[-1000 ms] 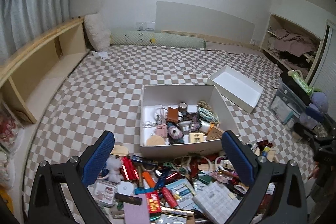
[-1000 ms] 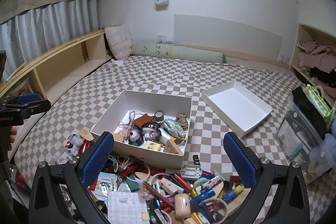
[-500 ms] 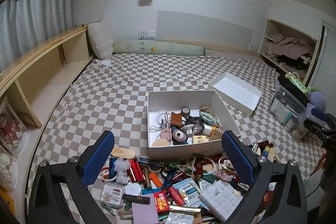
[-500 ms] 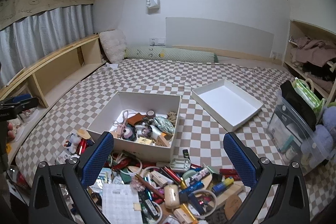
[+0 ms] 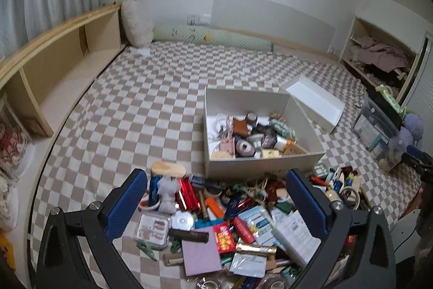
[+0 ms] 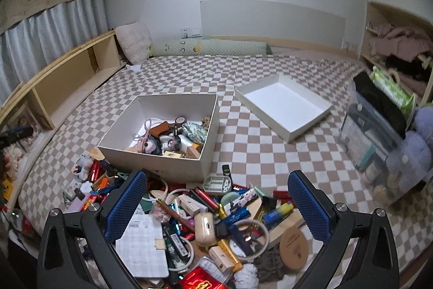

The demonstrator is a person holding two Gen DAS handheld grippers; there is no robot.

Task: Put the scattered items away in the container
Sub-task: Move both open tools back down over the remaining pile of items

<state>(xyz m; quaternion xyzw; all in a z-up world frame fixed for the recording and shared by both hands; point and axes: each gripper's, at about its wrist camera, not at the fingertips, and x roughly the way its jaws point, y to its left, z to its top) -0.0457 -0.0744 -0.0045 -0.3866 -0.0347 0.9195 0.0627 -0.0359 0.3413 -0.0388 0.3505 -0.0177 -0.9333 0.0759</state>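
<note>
1. Left claw (image 5: 216, 203) and right claw (image 6: 217, 203) both hang with jaws wide apart, holding nothing, above the pile (image 6: 205, 221) of small items on the checked bed (image 5: 140, 110).
2. The pile lies directly under and between the pads of each claw; no single item is singled out yet.
3. Just beyond the pile stands the box (image 6: 162, 156), part filled, touching the pile's far edge; straight ahead of both claws, slightly right of the left one.
4. Its lid (image 6: 284, 106) lies farther right.
</note>
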